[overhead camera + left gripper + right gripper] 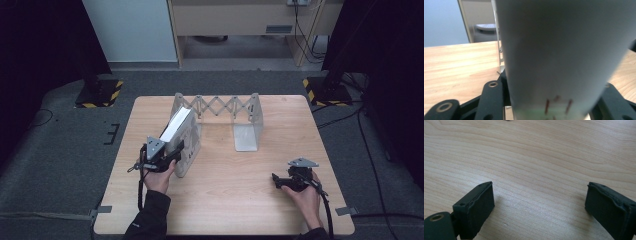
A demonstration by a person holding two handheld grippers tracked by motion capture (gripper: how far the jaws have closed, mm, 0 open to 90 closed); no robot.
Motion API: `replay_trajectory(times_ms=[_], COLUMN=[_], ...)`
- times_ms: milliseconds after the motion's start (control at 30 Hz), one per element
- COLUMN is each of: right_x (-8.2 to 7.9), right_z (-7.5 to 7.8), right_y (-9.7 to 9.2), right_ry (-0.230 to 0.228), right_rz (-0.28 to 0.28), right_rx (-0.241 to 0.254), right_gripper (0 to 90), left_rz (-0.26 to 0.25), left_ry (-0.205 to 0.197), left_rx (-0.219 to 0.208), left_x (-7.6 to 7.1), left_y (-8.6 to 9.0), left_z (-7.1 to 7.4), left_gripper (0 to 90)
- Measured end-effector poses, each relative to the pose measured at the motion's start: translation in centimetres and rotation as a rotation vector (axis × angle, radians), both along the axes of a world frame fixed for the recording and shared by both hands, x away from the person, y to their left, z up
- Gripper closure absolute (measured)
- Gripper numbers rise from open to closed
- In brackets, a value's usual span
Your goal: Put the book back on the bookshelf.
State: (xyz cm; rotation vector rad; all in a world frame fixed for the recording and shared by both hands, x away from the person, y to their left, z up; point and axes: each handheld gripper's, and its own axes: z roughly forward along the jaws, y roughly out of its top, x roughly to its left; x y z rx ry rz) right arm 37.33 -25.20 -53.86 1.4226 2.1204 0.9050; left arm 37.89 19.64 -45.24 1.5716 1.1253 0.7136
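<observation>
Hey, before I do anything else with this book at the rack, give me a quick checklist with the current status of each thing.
1. Left gripper clamped on the white book: ok, the book sits between its jaws in the left gripper view.
2. Book at the left end plate of the expanding rack: ok, it tilts against it.
3. Book fully upright: not ok.
4. Right gripper free: ok, open, nothing between the jaws.
5. Table ahead of the right gripper bare: ok.
6. Grip firmness: cannot tell.

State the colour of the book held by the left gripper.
White book, clearest in the high view, clamped in the left gripper.
</observation>
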Motion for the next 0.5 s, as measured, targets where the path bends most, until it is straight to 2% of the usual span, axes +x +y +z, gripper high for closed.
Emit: replay_trajectory(times_ms=[100, 167, 267, 500], right_x=[0.01, 0.01, 0.01, 0.01], right_z=[0.0, 0.0, 0.0, 0.0], right_y=[-0.01, -0.01, -0.01, -0.01], right_ry=[-0.001, -0.001, -0.001, -0.001], right_rz=[0.001, 0.001, 0.001, 0.001], right_rx=[-0.001, -0.001, 0.0, 0.0], right_gripper=[8.9, 8.8, 8.8, 8.8], left_rz=[-0.005, 0.008, 0.02, 0.066], left_ry=[-0.006, -0.009, -0.006, 0.009], left_rx=[-0.01, 0.013, 0.013, -0.031], left_x=[0.65, 0.82, 0.86, 1.12], left_y=[-0.42, -0.73, -0.83, -0.86], left_z=[-0.21, -0.19, -0.16, 0.21], left_gripper=[46.5, 47.9, 49.5, 50.5])
